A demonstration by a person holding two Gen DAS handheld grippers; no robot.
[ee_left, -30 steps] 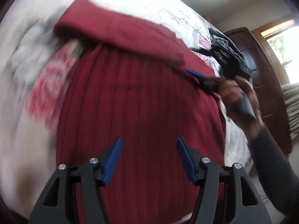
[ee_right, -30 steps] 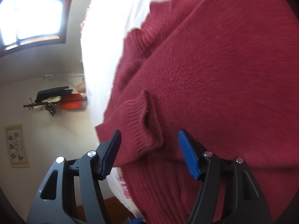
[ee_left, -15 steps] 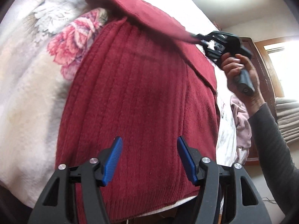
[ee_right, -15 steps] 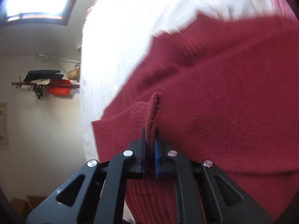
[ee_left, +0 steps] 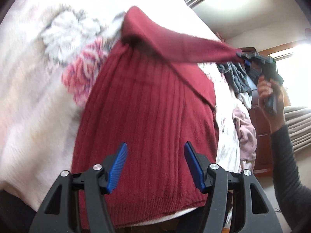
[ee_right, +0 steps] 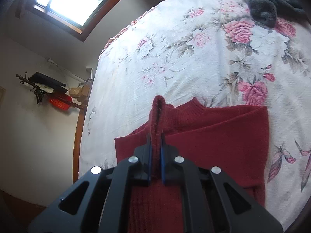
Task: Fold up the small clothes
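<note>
A dark red ribbed sweater (ee_left: 147, 128) lies on a floral bedspread (ee_left: 35, 89). My left gripper (ee_left: 155, 167) hovers open above its hem, nothing between the blue pads. One sleeve (ee_left: 175, 44) is stretched up and to the right, off the bed. Its cuff (ee_right: 158, 114) stands pinched between the jaws of my right gripper (ee_right: 155, 155), which is shut on it. In the left wrist view that right gripper (ee_left: 243, 57) appears at the far right, held by a hand (ee_left: 270, 93). Beneath the lifted cuff lie the sweater's collar (ee_right: 191, 104) and body (ee_right: 223, 139).
A dark grey garment (ee_right: 270, 2) is heaped at the bed's far side, also seen as grey cloth (ee_left: 235, 77) beside a pink garment (ee_left: 245, 132) on the right edge. A dark wooden cabinet (ee_left: 260, 136) stands behind. The wooden bed frame (ee_right: 77, 134) runs along the wall.
My right gripper shut on the sleeve cuff and lifted it up and away to the right, stretching the sleeve off the sweater. My left gripper stayed open above the hem.
</note>
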